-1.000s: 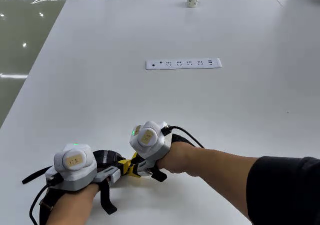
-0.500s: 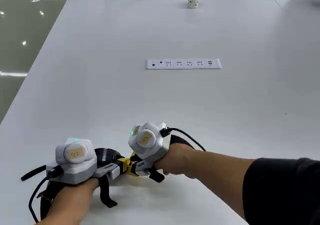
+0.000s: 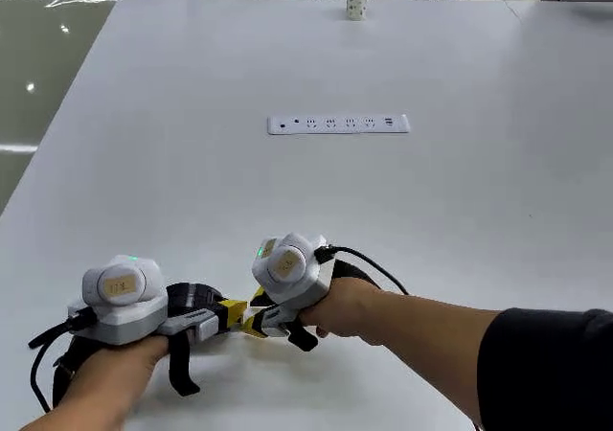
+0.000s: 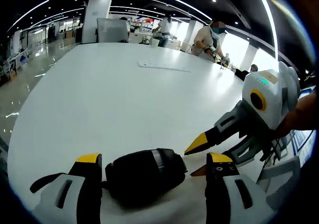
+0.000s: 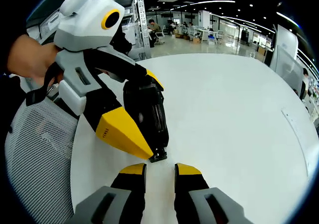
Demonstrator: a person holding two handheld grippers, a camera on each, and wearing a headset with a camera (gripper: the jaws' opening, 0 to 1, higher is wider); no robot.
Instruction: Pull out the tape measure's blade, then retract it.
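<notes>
The left gripper point(image 4: 154, 159) lay low on the tabletop point(image 3: 431, 211) with its jaws spread wide and released. The black tape measure point(image 4: 144, 176) sat on the tabletop between them. It was close against the jaw at 9 o'clock in the left gripper view, and a strip of white showed before the jaw at 3 o'clock.

The right gripper point(image 5: 161, 169) faced it, entering the left gripper view from 3 o'clock with its yellow tips toward the case. In its own view its jaws stood nearly together, with only a narrow slit between them and nothing clamped. The small hook at the tape measure's end sat just past the tips at 12 o'clock.

In the head view both grippers met at about 7 o'clock, near the tabletop's front edge. Farther up, toward 12 o'clock, a white power strip point(image 3: 338, 124) lay flat. Beyond it a paper cup point(image 3: 357, 0) stood upright by the far edge.
</notes>
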